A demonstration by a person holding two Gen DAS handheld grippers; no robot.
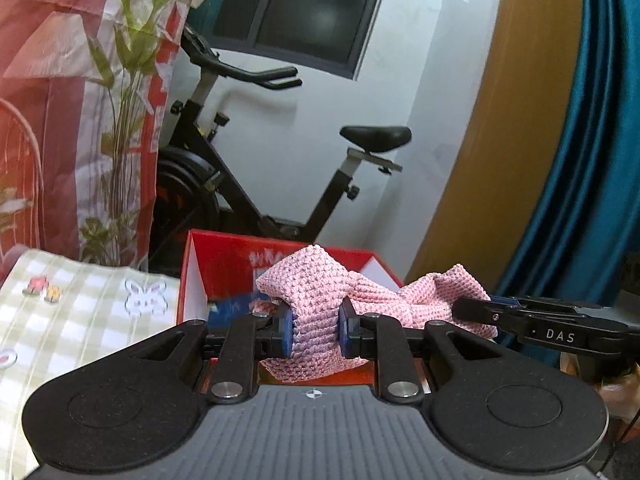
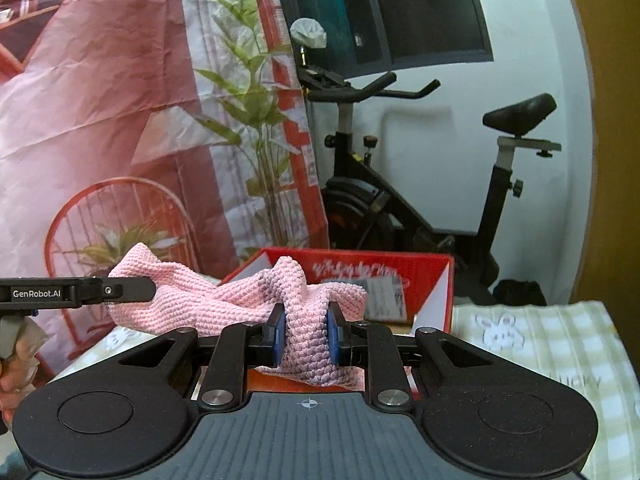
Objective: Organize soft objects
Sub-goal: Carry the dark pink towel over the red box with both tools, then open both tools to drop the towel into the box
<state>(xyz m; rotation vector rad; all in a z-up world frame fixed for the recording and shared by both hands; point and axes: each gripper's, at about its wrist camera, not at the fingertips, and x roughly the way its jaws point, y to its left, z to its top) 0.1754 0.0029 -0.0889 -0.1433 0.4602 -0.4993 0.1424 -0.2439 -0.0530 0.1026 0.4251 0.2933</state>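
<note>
Both the left gripper and right gripper clamp the pink knitted cloth above the red box.

We list two matte black grippers: left gripper and right gripper, each with blue pads, silver pivot screws, round side discs beside a ribbed grey housing bearing a crosshair mark; white lettering marks both.

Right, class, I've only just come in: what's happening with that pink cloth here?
A person holds a claw in each hand, and both are shut on one pink knitted cloth. The left claw pinches one bunched part, the right claw another, so the cloth hangs stretched between them above an open red box. The box stands on a checked tablecloth. An exercise bike is behind.
</note>
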